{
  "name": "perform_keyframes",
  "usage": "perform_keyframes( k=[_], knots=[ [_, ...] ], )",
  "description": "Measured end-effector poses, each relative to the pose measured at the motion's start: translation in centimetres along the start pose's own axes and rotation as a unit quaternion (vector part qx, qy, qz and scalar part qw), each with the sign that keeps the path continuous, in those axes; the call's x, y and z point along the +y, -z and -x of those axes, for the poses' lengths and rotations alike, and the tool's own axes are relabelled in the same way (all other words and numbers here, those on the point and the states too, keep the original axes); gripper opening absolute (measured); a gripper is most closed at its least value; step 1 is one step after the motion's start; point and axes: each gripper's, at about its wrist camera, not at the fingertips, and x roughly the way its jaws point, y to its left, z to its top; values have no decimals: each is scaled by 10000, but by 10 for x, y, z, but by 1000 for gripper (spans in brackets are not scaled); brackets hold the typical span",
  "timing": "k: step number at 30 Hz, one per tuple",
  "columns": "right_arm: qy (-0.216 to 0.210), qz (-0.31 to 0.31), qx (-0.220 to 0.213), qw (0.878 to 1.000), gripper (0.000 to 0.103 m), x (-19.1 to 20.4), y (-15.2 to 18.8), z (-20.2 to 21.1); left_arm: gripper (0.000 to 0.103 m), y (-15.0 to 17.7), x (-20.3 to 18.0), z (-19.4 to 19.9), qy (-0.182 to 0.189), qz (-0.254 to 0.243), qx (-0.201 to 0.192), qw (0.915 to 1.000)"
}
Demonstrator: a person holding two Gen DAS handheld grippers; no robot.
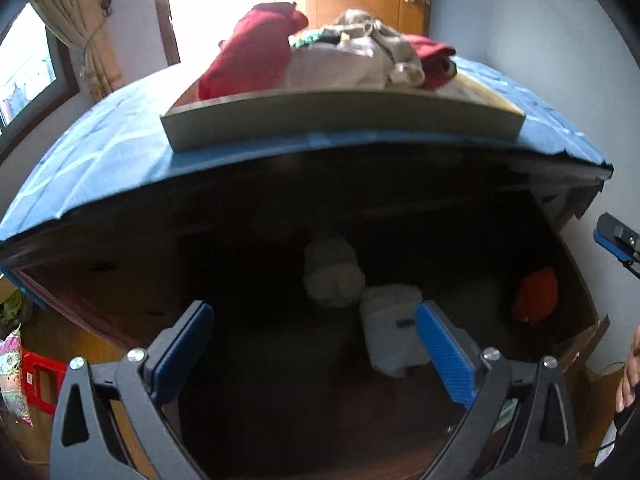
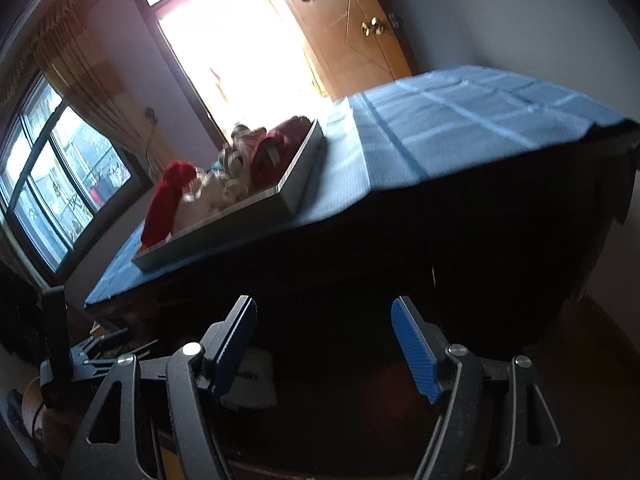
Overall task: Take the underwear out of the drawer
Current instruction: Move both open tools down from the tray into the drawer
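- Left tongs (image 1: pixel 314 354), ribbed blue pads, are gaping wide, holding nothing, over the dark wooden drawer (image 1: pixel 120 300).
- Soft white rolled underwear (image 1: pixel 333 272) is lying inside.
- Right tongs (image 2: pixel 324 344) are hanging wide open, empty.

Deep shadow is swallowing the drawer (image 1: pixel 280 360) ahead of the left tongs (image 1: pixel 316 344), leaving the pale rolled bundles (image 1: pixel 334 272) blurred; the red bundle (image 1: pixel 536 294) farther right is reading unclearly.

cloth (image 1: pixel 120 152): blue checked | rolls (image 1: pixel 334 272): white | bundle (image 1: pixel 536 296): red | tray (image 1: pixel 340 120): grey
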Motion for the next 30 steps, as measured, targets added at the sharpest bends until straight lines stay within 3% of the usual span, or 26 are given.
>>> perform_keyframes(
  k=[8,18,23,27,30],
  knots=[
    [-208,134,535,9983,72,8,24,-19,102,17,7,-9,30,118,405,9991],
    [-584,122,1283,9899,72,27,37,-47,102,34,11,-21,-328,-341,830,9954],
    [-826,201,1936,9774,72,57,38,-82,102,37,16,-21,-318,-375,895,9948],
    [-887,-97,2677,9594,72,74,44,-127,102,39,18,-15,-320,-571,861,9941],
    [-658,-94,3143,9470,72,83,52,-155,102,39,25,-12,-360,-605,838,9940]
  ],
)
